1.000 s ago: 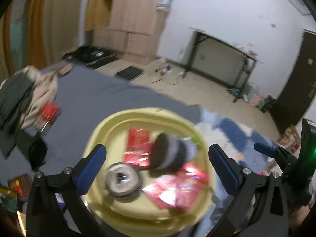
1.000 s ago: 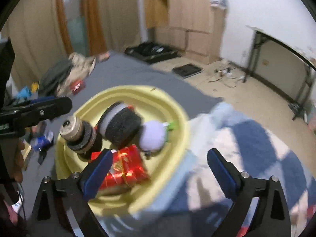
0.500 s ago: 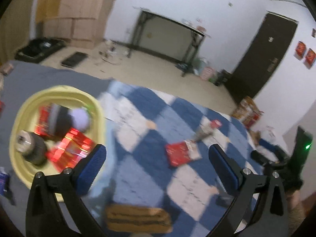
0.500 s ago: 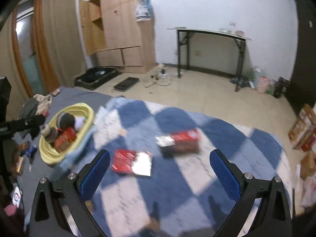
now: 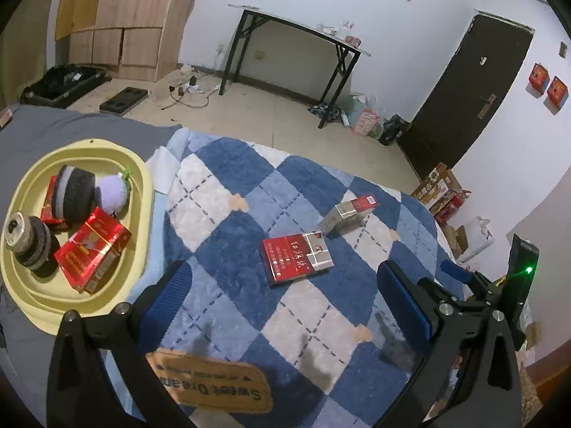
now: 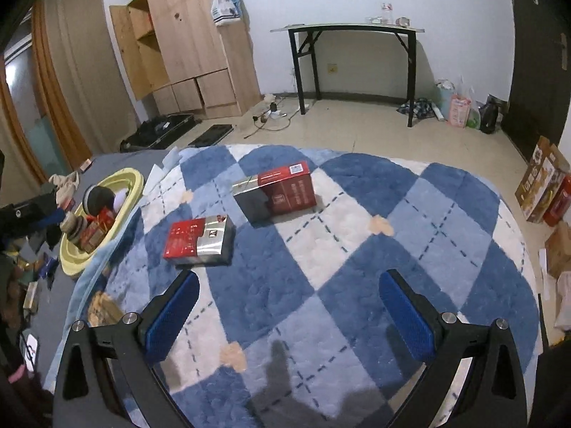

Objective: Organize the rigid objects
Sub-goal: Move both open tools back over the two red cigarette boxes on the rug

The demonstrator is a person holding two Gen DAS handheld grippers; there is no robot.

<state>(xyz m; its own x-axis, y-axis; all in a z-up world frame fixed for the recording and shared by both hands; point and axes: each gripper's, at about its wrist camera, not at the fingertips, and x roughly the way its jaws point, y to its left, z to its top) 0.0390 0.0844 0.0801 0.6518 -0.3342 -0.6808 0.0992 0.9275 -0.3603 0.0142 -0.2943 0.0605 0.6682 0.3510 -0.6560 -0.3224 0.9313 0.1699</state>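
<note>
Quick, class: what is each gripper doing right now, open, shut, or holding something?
Left gripper: open, holding nothing, above the blue checked blanket.
Right gripper: open, holding nothing, above the same blanket.

Two red-and-silver boxes lie on the checked blanket [image 6: 357, 249] — a flat box [image 5: 297, 259] nearer the yellow basin [image 5: 142, 192] and a thicker box [image 5: 348, 213] beyond it. In that one basin sit two red packs — a large red pack [image 5: 93, 249] in front and a second red pack [image 5: 50, 203] half hidden behind — plus two dark rolls, a striped roll [image 5: 73, 198] and a roll with a metal cap [image 5: 28, 242], and one purple plush ball [image 5: 111, 192]. One tan label patch [image 5: 210, 385] lies on the blanket's near edge.
</note>
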